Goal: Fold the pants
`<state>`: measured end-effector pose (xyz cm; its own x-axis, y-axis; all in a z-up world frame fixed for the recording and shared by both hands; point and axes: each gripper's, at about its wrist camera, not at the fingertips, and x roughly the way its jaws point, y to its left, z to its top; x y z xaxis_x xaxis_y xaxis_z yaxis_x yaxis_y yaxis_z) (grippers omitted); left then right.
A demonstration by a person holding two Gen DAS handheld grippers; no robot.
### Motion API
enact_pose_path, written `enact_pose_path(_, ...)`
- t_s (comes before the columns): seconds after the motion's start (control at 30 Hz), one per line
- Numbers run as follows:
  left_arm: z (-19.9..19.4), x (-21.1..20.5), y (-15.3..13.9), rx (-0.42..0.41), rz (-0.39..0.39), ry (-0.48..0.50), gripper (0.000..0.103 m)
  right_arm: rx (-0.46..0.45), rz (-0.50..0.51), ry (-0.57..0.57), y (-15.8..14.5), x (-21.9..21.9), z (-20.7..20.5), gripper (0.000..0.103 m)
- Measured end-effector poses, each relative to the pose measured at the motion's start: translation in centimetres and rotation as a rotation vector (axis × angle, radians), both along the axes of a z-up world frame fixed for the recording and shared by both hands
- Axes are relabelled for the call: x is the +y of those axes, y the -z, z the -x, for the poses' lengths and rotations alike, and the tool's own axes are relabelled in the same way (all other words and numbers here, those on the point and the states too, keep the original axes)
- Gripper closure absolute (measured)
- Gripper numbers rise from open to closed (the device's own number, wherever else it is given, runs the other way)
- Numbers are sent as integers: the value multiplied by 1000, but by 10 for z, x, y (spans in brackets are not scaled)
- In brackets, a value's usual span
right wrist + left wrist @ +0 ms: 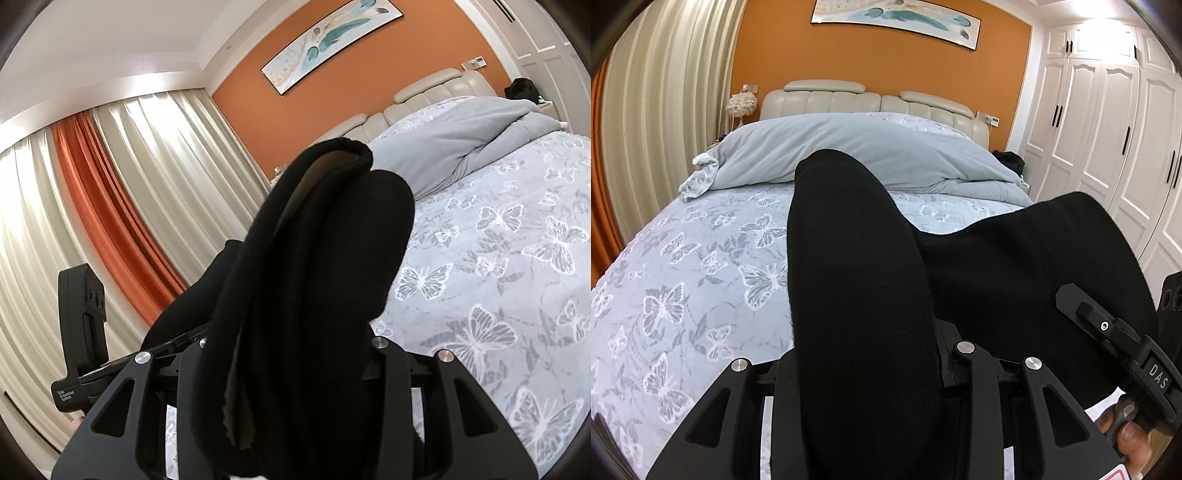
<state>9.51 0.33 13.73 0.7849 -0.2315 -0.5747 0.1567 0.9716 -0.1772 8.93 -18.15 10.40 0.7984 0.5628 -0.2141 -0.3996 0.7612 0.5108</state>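
Note:
The black pants (857, 288) hang lifted above the bed, held by both grippers. My left gripper (866, 373) is shut on a thick fold of the pants that covers its fingers. The cloth stretches right toward my right gripper's body (1123, 339). In the right wrist view my right gripper (291, 354) is shut on a bunched edge of the pants (314, 258), whose hem (340, 147) stands up above the jaws. The left gripper's body (85, 314) shows at the left. All fingertips are hidden by cloth.
The bed (683, 280) has a light blue butterfly sheet, also seen in the right wrist view (498, 277). A grey duvet (849, 147) is piled near the headboard. White wardrobes (1108, 129) stand at the right, curtains (110, 203) at the left.

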Motion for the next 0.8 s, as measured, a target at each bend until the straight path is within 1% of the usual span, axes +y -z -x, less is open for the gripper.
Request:
enact_pose_path(0.13,-16,3,-5,-7,-11,10,71,-6,0,-1,-3,0,-13,64)
enact_pose_path(0.33,-42,2,-4,-16,-45,4,71,3,12,-7,-6,7,-46,64)
enact_pose_path(0.43,-58,5,-3,-14,-49,-1,71,1,23,-11,-6,12,-63,64)
enact_pose_path(0.53,-73,7,0,-3,-43,-5,71,2,21,-8,-3,13,-76,64)
enact_pose_path(0.8,-106,1,11,9,-72,0,71,22,-12,10,14,5,-105,64)
